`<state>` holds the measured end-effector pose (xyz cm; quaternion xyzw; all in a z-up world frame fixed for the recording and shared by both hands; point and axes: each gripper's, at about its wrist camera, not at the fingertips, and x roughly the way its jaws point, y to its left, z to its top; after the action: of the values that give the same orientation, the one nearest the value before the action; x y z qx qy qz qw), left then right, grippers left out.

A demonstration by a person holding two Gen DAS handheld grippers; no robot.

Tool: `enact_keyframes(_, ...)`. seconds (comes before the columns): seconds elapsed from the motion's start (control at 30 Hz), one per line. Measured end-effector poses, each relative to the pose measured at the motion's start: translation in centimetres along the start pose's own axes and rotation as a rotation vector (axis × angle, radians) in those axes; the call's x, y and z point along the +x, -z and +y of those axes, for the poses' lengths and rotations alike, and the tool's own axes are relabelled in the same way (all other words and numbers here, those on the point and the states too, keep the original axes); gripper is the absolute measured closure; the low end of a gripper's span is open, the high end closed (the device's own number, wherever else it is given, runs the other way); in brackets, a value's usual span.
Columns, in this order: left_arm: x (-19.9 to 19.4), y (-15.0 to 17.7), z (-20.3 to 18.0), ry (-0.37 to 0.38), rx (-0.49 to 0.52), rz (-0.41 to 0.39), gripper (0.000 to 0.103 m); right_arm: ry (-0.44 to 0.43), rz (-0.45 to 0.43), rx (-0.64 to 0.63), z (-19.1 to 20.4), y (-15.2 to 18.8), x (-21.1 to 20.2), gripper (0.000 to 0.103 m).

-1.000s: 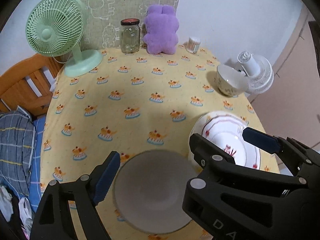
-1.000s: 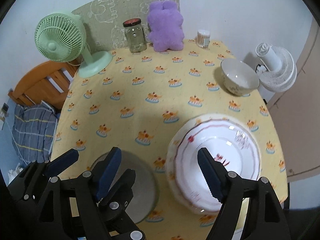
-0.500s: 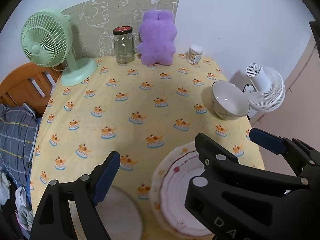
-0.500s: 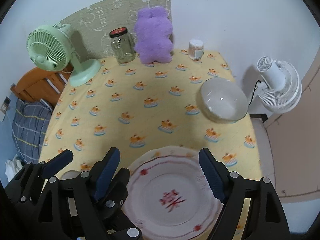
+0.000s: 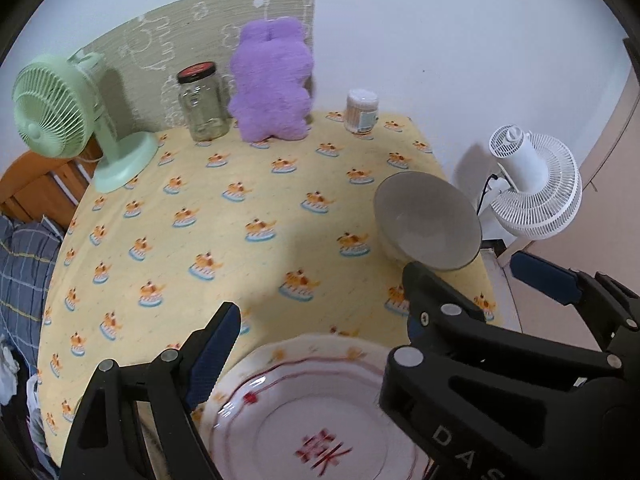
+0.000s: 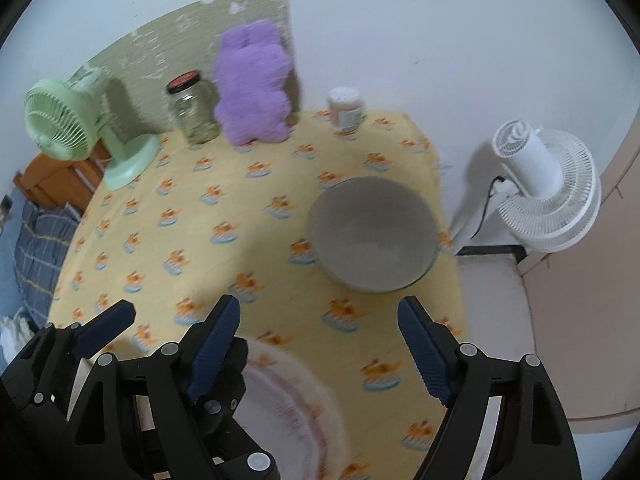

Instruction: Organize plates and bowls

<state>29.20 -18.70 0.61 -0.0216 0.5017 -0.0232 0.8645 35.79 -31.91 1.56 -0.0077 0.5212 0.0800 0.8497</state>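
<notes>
A white plate with red rim lines and a red mark point(image 5: 320, 420) lies at the near edge of the yellow-clothed table point(image 5: 200, 220). In the right wrist view the plate point(image 6: 288, 408) is blurred at the bottom. A pale bowl point(image 5: 428, 224) point(image 6: 372, 236) stands upright near the table's right edge. My left gripper point(image 5: 320, 328) point(image 6: 160, 332) is open above the plate's far rim. My right gripper point(image 6: 318, 340) point(image 5: 480, 284) hangs open just short of the bowl, close beside the left one and covering its right finger. Neither holds anything.
Along the back wall stand a green fan point(image 5: 56, 112), a glass jar point(image 5: 202, 100), a purple plush toy point(image 5: 272, 84) and a small tub of cotton swabs point(image 5: 362, 110). A white fan point(image 5: 532, 184) stands off the table's right edge. Bedding point(image 5: 20, 272) lies at left.
Both grippers have swept to the right across the table. A grey bowl has left the view at lower left, the plate has slid to the bottom, and the pale bowl looks nearer. Both stay open.
</notes>
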Motion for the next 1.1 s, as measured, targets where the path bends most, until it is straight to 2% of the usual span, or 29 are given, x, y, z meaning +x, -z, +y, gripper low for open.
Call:
enact_keyframes(0.3, 3.9, -2.5, -4.4, -0.023, 0.02, -0.031, 0.016, 0.05, -0.056, 0.059, -5.6, -1.9, 2.7, 0.019)
enact_keyframes(0.63, 8.6, -4.9, -6.3, -0.039, 0.005, -0.016, 0.017, 0.047, -0.052, 0.031, -8.3, -4.5, 7.2, 0.02)
enact_keyframes(0.7, 9.6, -5.1, -6.3, -0.043, 0.003, -0.001, 0.017, 0.035, -0.032, 0.038, -8.5, -4.8, 8.3, 0.026)
enact_keyframes(0.83, 11.3, -5.4, -6.4, -0.04, 0.004, 0.034, 0.035, 0.027, 0.013, 0.043, -8.7, -5.0, 10.2, 0.035)
enact_keyframes(0.9, 11.9, -5.5, -6.3, -0.018, 0.001, 0.052, 0.045, 0.025, 0.025, 0.046, -8.7, -5.0, 10.9, 0.045)
enact_keyframes(0.97, 12.4, -5.5, -6.2, -0.004, -0.01, 0.07, 0.058, 0.027, 0.036, 0.049, -8.7, -5.1, 11.4, 0.05)
enact_keyframes(1.1, 12.9, -5.6, -6.1, -0.006, -0.018, 0.084, 0.068, 0.03, 0.058, 0.046, -8.6, -5.3, 12.1, 0.061)
